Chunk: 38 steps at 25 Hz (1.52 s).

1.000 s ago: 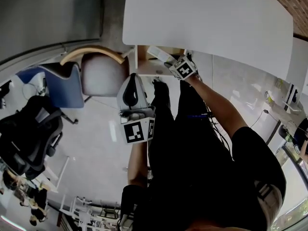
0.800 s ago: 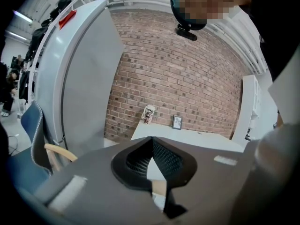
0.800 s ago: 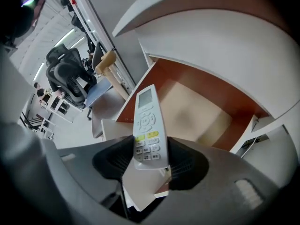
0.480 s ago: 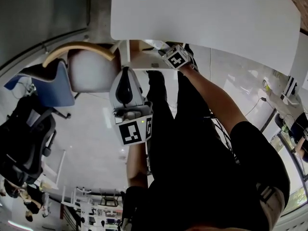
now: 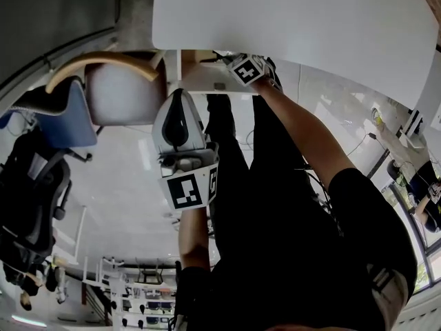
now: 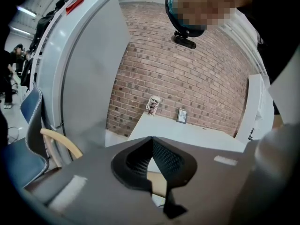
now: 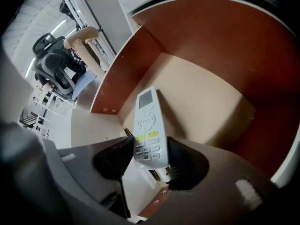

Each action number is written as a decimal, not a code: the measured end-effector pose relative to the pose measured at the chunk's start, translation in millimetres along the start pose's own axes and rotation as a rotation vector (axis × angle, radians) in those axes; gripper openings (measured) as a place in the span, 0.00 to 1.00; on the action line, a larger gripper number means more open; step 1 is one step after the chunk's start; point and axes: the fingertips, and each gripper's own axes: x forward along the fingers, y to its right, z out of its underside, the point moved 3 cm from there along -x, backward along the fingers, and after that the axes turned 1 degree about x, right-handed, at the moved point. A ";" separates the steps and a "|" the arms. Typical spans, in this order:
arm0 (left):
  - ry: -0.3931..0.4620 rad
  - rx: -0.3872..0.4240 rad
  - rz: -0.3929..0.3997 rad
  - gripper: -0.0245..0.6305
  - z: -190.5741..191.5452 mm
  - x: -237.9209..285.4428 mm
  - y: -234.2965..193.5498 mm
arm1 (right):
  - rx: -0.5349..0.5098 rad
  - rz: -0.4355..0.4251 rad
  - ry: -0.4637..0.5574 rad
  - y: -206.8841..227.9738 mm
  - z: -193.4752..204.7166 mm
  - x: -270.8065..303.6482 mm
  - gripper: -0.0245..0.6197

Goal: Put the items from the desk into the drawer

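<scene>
A white remote control [image 7: 147, 125] with grey buttons and a small screen is clamped between the two dark pads of my right gripper [image 7: 151, 156]. It hangs over the open drawer [image 7: 201, 97], which has brown wooden walls and a pale bottom with nothing on it. In the head view my right gripper [image 5: 238, 64] reaches under the front edge of the white desk [image 5: 289, 19], into the drawer [image 5: 196, 81]. My left gripper [image 5: 178, 98] is held lower at the left, away from the drawer. Its jaws [image 6: 151, 142] meet at the tips with nothing between them.
A chair with a curved wooden back [image 5: 117, 88] stands left of the drawer, with a blue chair [image 5: 62, 116] and a black office chair [image 5: 27, 185] further left. A cup [image 6: 153, 105] and a small frame [image 6: 181, 115] stand on a far white desk by the brick wall.
My right gripper has carried the remote further in over the drawer, closer under the desk edge. The left gripper has stayed shut in about the same place.
</scene>
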 end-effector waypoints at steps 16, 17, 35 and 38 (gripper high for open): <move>-0.024 -0.017 -0.010 0.06 13.3 3.1 -1.1 | 0.006 0.027 -0.079 7.8 3.9 22.4 0.38; -0.025 -0.019 -0.010 0.06 14.0 3.0 -1.2 | 0.004 0.032 -0.087 9.8 4.6 24.3 0.38; 0.006 -0.037 -0.029 0.06 2.1 -13.9 2.2 | 0.041 0.110 -0.162 14.1 6.6 5.6 0.48; 0.018 -0.037 -0.035 0.06 -5.8 -22.0 5.2 | 0.030 0.112 -0.154 9.2 7.0 -7.7 0.48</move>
